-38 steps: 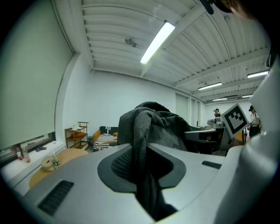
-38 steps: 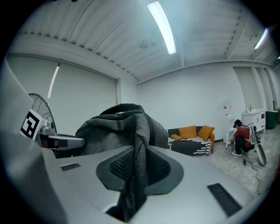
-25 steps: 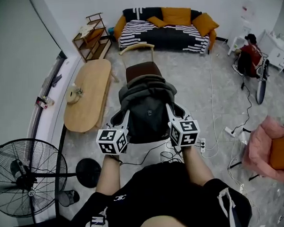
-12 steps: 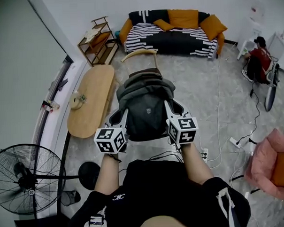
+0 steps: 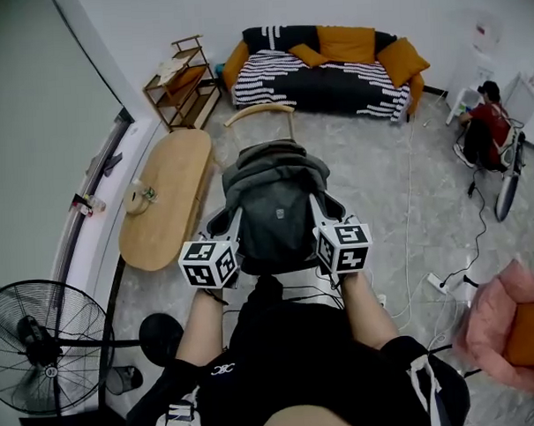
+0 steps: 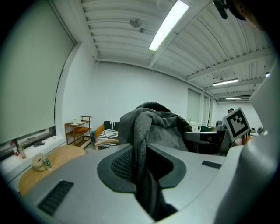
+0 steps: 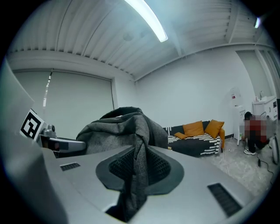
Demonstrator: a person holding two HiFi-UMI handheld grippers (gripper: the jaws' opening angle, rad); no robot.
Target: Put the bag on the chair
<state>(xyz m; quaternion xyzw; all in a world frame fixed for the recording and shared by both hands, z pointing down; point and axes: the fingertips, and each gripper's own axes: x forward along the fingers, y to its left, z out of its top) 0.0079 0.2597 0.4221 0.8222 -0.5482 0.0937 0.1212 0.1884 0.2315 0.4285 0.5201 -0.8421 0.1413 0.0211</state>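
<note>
The grey bag (image 5: 276, 207) hangs spread between both grippers over the wooden chair (image 5: 258, 108) (only its curved backrest shows), likely so it can be lowered squarely onto the seat. The left gripper (image 6: 141, 170) and right gripper (image 7: 134, 175) each have jaws pinched narrow on a fold of its fabric. Around: pale floor (image 5: 381, 185), striped sofa (image 5: 314, 69), oval table (image 5: 164, 190).

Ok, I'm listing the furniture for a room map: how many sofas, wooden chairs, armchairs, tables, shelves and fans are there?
Sofa: 1
Wooden chair: 1
Armchair: 1
Table: 1
Shelf: 1
Fan: 1
Total: 6
</note>
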